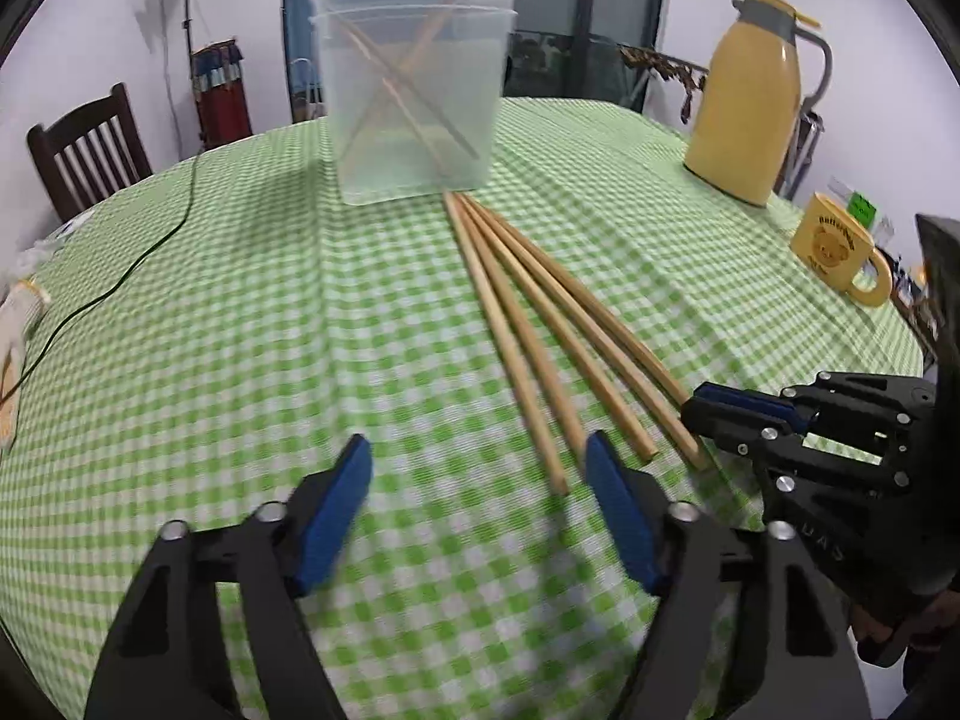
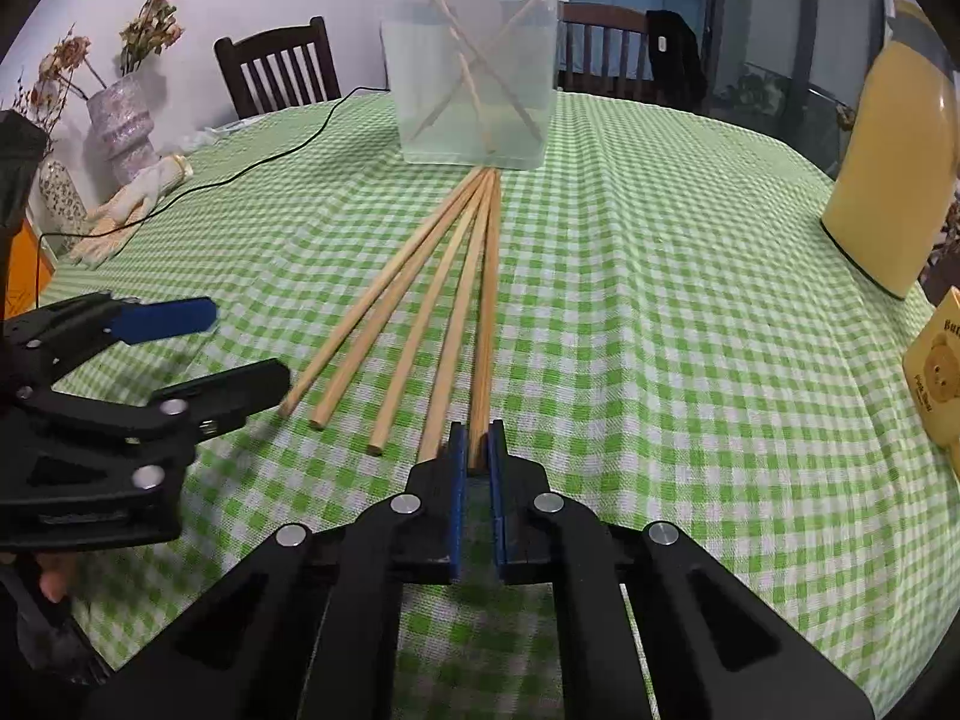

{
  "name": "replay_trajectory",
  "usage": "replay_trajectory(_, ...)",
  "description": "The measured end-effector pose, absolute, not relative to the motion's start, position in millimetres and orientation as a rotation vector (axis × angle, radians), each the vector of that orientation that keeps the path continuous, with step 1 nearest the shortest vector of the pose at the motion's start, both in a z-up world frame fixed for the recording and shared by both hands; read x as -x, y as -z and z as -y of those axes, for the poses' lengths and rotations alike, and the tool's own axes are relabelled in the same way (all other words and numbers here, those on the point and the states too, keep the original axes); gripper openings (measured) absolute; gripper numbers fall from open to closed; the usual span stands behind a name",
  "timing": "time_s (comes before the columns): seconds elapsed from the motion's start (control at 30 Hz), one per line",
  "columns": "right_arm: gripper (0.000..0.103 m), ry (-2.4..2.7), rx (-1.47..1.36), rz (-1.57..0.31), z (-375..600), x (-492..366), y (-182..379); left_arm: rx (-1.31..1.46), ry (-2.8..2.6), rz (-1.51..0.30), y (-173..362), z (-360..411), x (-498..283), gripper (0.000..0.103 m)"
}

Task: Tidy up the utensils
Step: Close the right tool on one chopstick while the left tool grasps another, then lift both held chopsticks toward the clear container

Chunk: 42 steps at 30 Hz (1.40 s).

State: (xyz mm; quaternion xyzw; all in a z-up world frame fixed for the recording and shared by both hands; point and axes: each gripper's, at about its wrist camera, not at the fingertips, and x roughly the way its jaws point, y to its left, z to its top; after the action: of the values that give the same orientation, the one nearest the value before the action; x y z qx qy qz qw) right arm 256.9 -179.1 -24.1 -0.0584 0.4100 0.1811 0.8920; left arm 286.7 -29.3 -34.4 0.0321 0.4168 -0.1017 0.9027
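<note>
The right gripper (image 2: pixel 478 450) pinches the near end of one chopstick (image 2: pixel 485 324). At nine o'clock the left gripper (image 1: pixel 480 468) is spread, holding nothing. Four loose chopsticks (image 2: pixel 414 300) fan toward the plastic tub (image 2: pixel 471 66) at twelve o'clock.

Left gripper (image 1: pixel 478 468): matte black linkage arms of mine, with triangular cut-outs near their base.
Left fingers (image 1: pixel 336 516): flat, bright blue pads set on black carriers.
Left pivots: round silver screw heads at each joint.
Right gripper (image 2: pixel 478 447): the same black frame, with four silver pivot screws.
Right pads (image 2: pixel 457 504): blue, narrow, edge-on.
Marking: faint letters "UAS" on the right gripper's black body.
Skin: a fingertip of mine shows at the left handle.
</note>
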Motion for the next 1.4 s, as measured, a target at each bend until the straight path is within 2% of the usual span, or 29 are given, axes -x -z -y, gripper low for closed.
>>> replay_trajectory(0.03,0.007,-0.375,0.119,-0.848,181,-256,24,-0.079,0.203,-0.872,37,33,-288,0.051)
replay_trajectory(0.1,0.007,-0.363,0.112,-0.845,186,-255,25,-0.080,0.203,-0.890,40,36,-292,0.043)
replay_trajectory(0.47,0.007,-0.348,0.148,-0.835,197,-252,23,-0.107,0.152,-0.909,43,49,-287,0.042)
replay_trajectory(0.5,0.007,-0.345,0.151,-0.834,197,-252,23,-0.111,0.148,-0.900,43,50,-285,0.026)
replay_trajectory(0.53,0.007,-0.340,0.149,-0.832,197,-252,23,-0.119,0.143,-0.893,43,49,-283,0.002)
replay_trajectory(0.77,0.007,-0.312,0.148,-0.797,197,-242,10,-0.077,0.142,-0.874,36,31,-268,0.001)
replay_trajectory(1.4,0.007,-0.289,0.158,-0.616,194,-202,-56,0.036,0.149,-0.657,-41,-33,-199,0.000)
